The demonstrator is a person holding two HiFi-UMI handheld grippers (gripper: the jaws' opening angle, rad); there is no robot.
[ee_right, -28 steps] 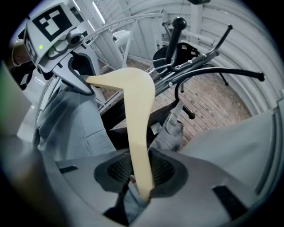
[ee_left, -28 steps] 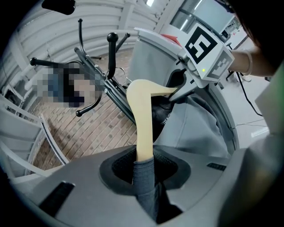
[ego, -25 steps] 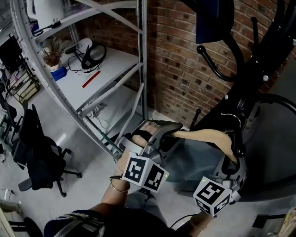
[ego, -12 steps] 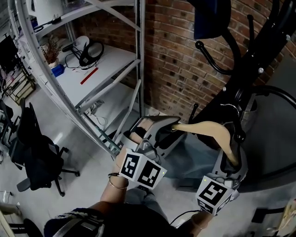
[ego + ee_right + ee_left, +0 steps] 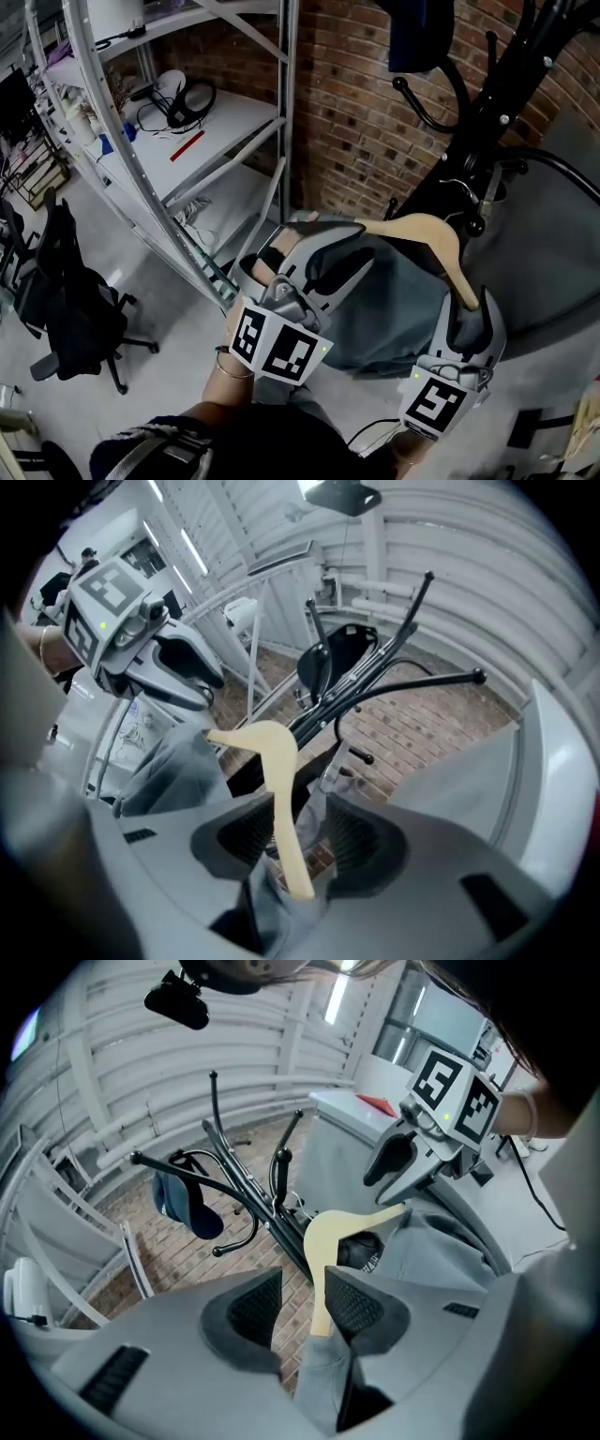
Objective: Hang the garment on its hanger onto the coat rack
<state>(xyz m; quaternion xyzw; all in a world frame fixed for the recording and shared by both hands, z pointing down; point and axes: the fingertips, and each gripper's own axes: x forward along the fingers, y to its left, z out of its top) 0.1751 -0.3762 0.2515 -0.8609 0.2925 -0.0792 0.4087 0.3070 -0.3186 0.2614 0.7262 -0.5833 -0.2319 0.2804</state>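
The coat rack [image 5: 514, 98] now stands closer than a second ago, and the lift looks done. The garment [image 5: 394, 300] drapes beside it on the hanger [image 5: 427, 230], whose hook seems to sit over a rack arm. The left gripper [image 5: 300, 1293] has spread around one hanger end. The right gripper [image 5: 298, 832] is opening around the other, so release appears under way.

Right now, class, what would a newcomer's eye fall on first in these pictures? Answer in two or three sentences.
The pale wooden hanger, with a grey garment draped on it, sits mid-frame in the head view, just below the black coat rack at upper right. The left gripper stands open round one end. The right gripper's jaws are opening round the other, neither pressing it.
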